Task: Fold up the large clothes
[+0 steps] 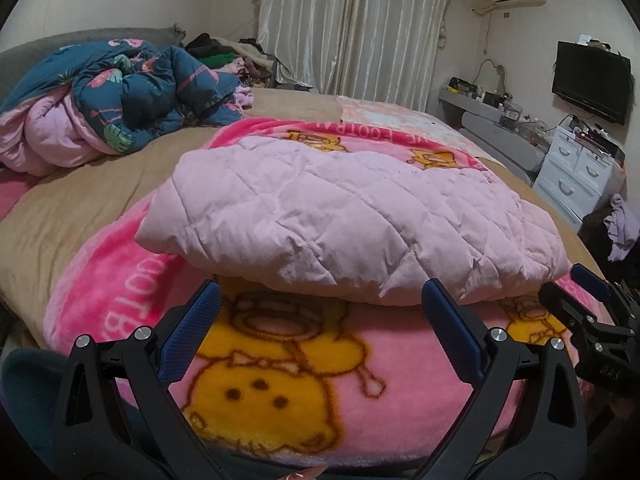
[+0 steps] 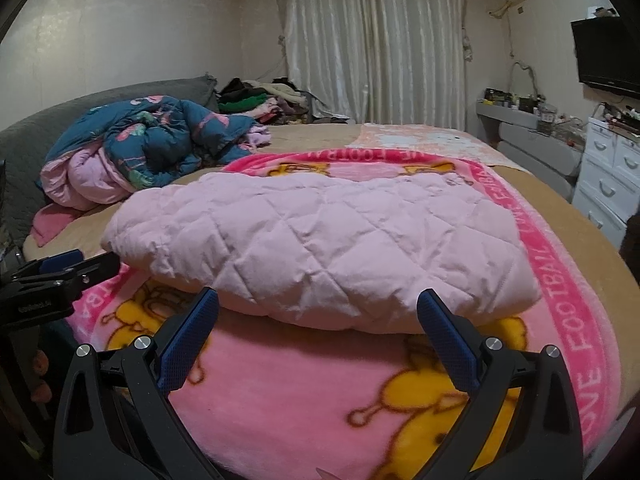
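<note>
Pale pink quilted padded coat point(image 1: 352, 216), folded, on bright pink cartoon fleece blanket point(image 1: 280, 368). Left tool point(image 1: 320, 300), right tool point(image 2: 318, 306): wide, empty. Grab near edge evenly, both sides.

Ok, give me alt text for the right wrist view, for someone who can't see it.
A folded pale pink quilted coat lies on a pink cartoon blanket spread over a bed, just ahead of the right gripper, whose jaws stand open and empty. The left gripper shows at the left edge; a crumpled blue quilt sits behind.

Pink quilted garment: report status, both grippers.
Left gripper open, empty. Right gripper open, empty. Pink quilted garment lies folded on blanket. Nothing in the way.
</note>
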### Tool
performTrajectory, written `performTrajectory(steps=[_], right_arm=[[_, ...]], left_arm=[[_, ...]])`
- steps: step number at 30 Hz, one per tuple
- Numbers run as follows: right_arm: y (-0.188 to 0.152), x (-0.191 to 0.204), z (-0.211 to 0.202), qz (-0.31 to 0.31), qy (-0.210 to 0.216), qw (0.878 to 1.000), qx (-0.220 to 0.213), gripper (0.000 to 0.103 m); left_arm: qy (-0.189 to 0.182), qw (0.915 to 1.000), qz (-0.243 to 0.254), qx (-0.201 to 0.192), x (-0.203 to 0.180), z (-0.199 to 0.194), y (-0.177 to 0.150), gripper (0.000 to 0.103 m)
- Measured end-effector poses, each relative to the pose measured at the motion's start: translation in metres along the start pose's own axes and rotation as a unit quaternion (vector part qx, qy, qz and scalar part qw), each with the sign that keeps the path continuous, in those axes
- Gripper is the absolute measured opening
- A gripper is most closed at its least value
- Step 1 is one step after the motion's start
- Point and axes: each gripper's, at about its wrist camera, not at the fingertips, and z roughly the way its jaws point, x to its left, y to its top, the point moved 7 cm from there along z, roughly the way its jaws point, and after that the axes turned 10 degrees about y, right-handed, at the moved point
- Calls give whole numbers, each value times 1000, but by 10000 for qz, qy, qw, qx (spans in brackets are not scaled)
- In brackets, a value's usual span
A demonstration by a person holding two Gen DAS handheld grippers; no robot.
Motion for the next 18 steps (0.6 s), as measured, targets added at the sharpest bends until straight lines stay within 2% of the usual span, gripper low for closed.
performTrajectory(steps=[5,8,12,14,15,16,17,18], right_arm=[[-8,-34,-17,340,-392,9986,-87,99],[-19,-76,-28,761,-830,9936,-22,99],[-40,-154,-58,1134,-1715,9786,59,99],[-64,-224,-88,1498,-2349,9603,115,99],[-74,-246,-98,1601,-2597,9522,156,99],[-96,-289,-122,1723,-3191,9313,326,99],[-112,-315,-138,1822,-3574,9150,425,99],[-126,-336,-151,1902,-3786,9044,511,99]], left_arm=[[-42,9997,-129,199,6,8,-1,94],[-33,9992,-195,359,14,18,2,94],[438,9968,-166,654,53,43,28,94],[846,9936,-214,722,82,58,47,94],[1055,9913,-178,764,107,72,62,94],[1271,9882,-190,839,129,86,73,94],[1443,9848,-276,921,151,99,82,94],[1616,9807,-463,999,180,115,91,94]])
